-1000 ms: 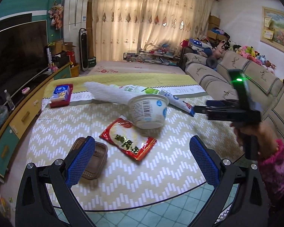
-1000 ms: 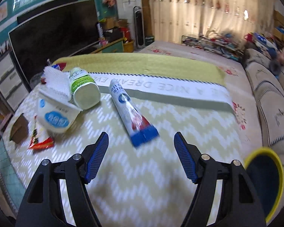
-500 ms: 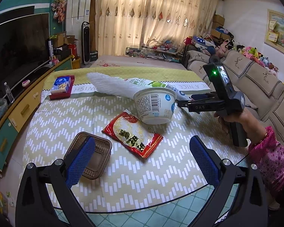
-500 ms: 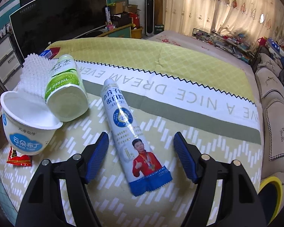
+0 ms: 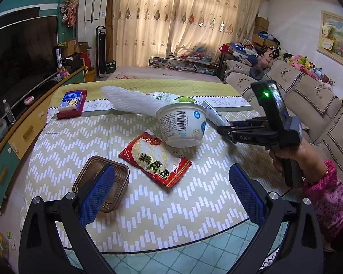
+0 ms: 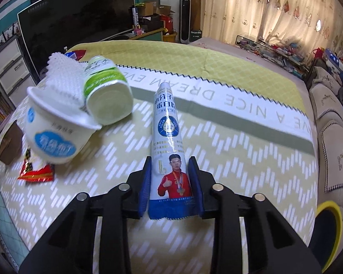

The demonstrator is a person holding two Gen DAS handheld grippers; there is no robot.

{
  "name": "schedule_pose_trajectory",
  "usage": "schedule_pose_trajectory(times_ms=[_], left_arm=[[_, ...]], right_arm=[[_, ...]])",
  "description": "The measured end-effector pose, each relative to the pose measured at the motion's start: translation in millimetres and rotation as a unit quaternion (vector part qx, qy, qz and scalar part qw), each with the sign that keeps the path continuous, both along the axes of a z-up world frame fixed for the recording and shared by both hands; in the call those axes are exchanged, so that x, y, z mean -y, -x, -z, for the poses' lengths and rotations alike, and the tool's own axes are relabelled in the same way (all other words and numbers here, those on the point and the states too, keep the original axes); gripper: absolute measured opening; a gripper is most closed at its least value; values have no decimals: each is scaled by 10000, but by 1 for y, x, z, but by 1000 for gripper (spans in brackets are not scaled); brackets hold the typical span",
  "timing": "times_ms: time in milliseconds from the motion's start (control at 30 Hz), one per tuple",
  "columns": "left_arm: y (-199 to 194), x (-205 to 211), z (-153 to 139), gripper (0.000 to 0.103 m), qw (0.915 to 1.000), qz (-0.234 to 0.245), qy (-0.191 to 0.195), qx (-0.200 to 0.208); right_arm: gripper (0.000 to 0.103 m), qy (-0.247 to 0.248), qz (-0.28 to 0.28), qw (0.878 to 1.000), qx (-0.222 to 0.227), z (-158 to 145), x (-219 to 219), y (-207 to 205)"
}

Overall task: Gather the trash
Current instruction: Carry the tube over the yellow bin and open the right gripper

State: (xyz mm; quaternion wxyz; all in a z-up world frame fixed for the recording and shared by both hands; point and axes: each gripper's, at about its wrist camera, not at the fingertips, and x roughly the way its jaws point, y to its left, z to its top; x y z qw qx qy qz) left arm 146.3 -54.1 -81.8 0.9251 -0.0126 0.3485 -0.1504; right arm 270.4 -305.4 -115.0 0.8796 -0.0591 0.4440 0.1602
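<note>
Right claw (image 6: 170, 185) was wide a second ago, now closing on the tube's (image 6: 169, 150) flat end, pads touching it; tube lies right of the cup (image 5: 181, 124). Pickup begun. Left claw (image 5: 171, 196) apart, empty.

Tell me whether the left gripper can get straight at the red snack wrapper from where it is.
Probably yes. The left gripper stands open, and the red snack wrapper lies flat just ahead with nothing on it; the brown tray sits off to one side, the white cup behind.
</note>
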Motion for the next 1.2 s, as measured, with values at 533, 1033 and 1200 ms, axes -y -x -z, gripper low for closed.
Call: schedule_pose_trajectory(times_ms=[533, 1033, 1200], left_arm=[[8, 20, 2, 98, 9998, 193, 20, -63], [-4, 50, 8, 98, 9991, 348, -63, -235], [-10, 55, 10, 98, 9989, 343, -115, -296]], right_arm=[[30, -523, 1301, 9893, 408, -24, 117, 126], [35, -424, 3272, 9440, 62, 25, 278, 121], [54, -335, 3508, 9357, 133, 32, 287, 118]])
